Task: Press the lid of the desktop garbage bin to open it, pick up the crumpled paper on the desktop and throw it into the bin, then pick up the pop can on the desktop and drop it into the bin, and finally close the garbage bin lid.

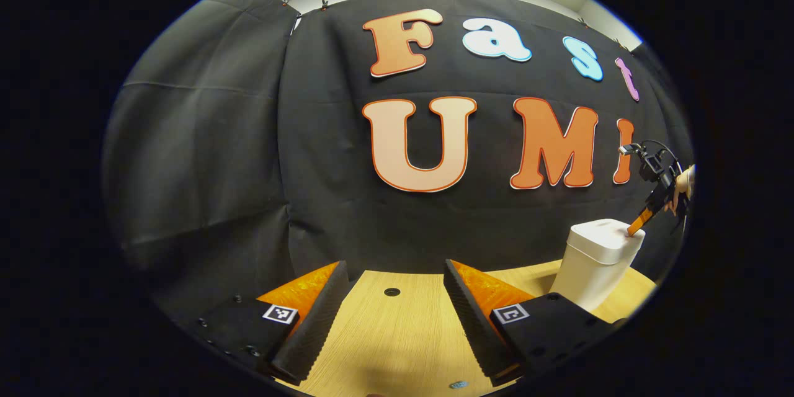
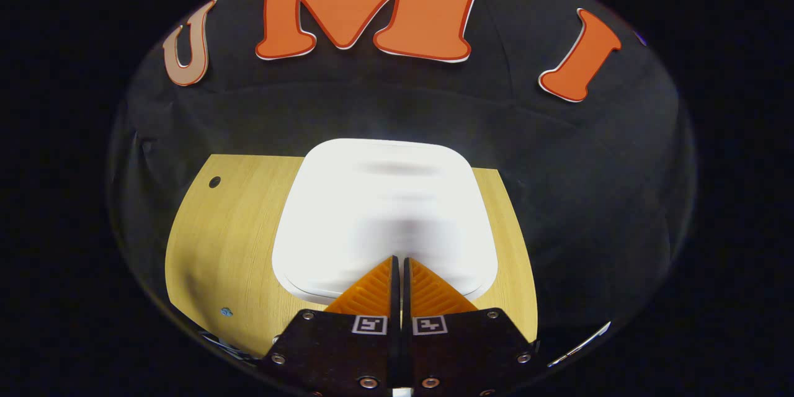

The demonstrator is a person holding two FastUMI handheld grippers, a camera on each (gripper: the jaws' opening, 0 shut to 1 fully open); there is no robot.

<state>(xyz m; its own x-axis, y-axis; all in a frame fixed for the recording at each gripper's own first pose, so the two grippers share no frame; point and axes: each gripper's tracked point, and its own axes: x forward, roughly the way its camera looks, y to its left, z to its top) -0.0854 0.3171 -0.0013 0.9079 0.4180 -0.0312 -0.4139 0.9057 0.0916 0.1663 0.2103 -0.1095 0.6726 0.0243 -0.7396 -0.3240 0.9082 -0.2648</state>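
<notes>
Right gripper (image 2: 397,258), fingers together, tips on bin lid (image 2: 384,198).

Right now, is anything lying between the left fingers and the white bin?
Nothing: in the left gripper view, only bare wooden desktop lies between the left gripper and the bin.

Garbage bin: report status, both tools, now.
Right tool shut, tips on the bin lid. Left tool open, holding nothing, over the desk. Garbage bin lid down. Nothing in the way.
</notes>
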